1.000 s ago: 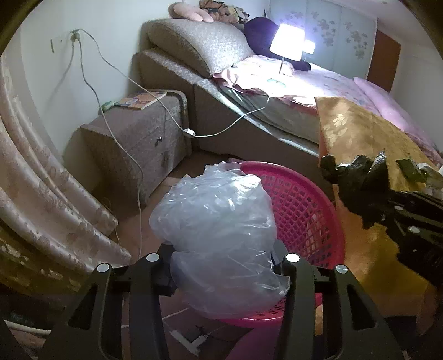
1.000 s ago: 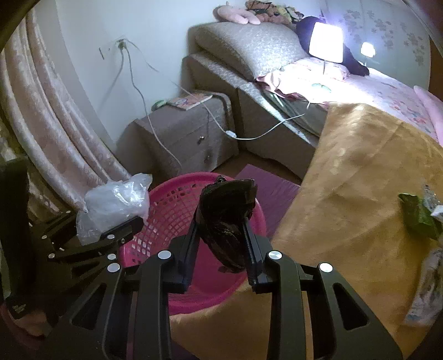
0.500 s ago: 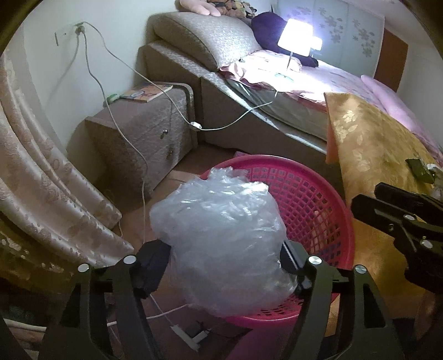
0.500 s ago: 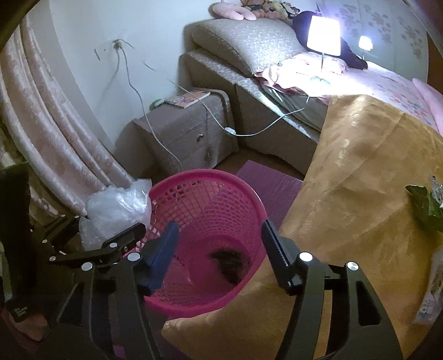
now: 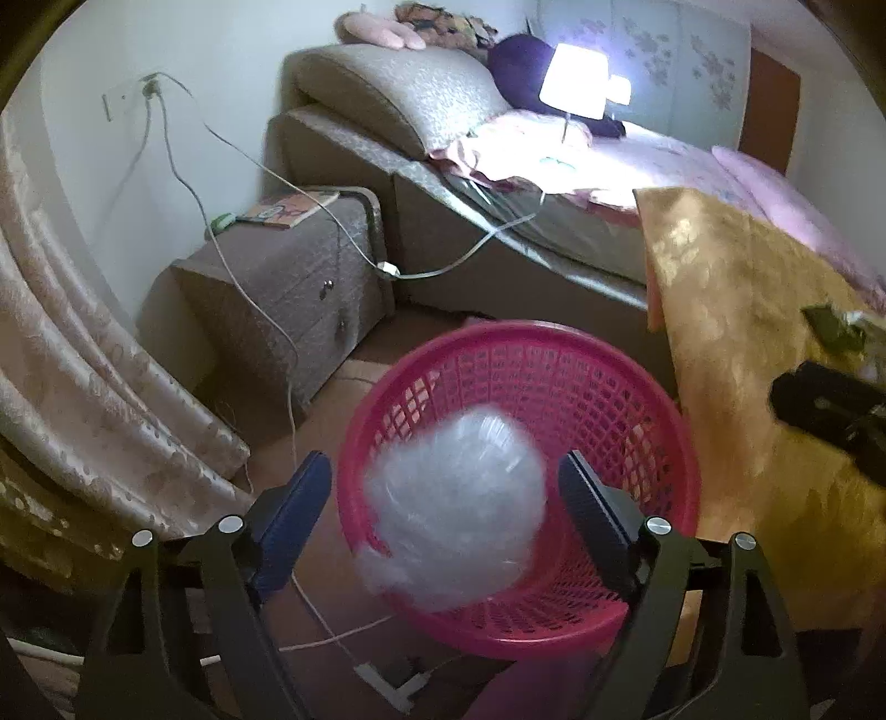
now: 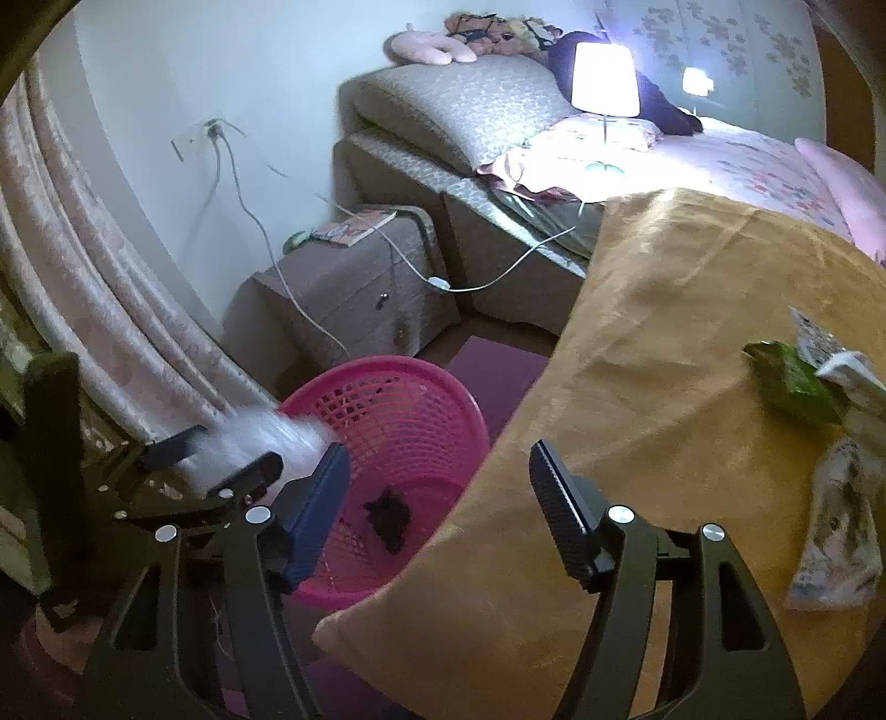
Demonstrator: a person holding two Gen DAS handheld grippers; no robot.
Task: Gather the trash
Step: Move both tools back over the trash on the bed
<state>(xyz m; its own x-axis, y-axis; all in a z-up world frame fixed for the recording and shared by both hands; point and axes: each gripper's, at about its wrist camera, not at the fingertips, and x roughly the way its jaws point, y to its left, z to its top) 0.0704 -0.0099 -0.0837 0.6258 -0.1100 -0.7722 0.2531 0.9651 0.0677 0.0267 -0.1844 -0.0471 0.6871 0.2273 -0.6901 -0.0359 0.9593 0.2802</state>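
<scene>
Left wrist: bag (image 5: 451, 507) between parted claw (image 5: 446, 501) fingers.

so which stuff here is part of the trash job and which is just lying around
Job: pink basket, clear plastic bag, black scrap in the basket, green wrapper, printed wrappers.

Lying about: book, lamp, cables, pink plush.

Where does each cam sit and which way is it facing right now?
Left wrist: on the left gripper, looking down into the pink basket past the falling clear plastic bag; its own open fingers show, the right gripper at right.
Right wrist: on the right gripper, over the gold cloth edge; own open fingers, left gripper at left.
Shared: basket, bag, nightstand, bed, lamp.
</scene>
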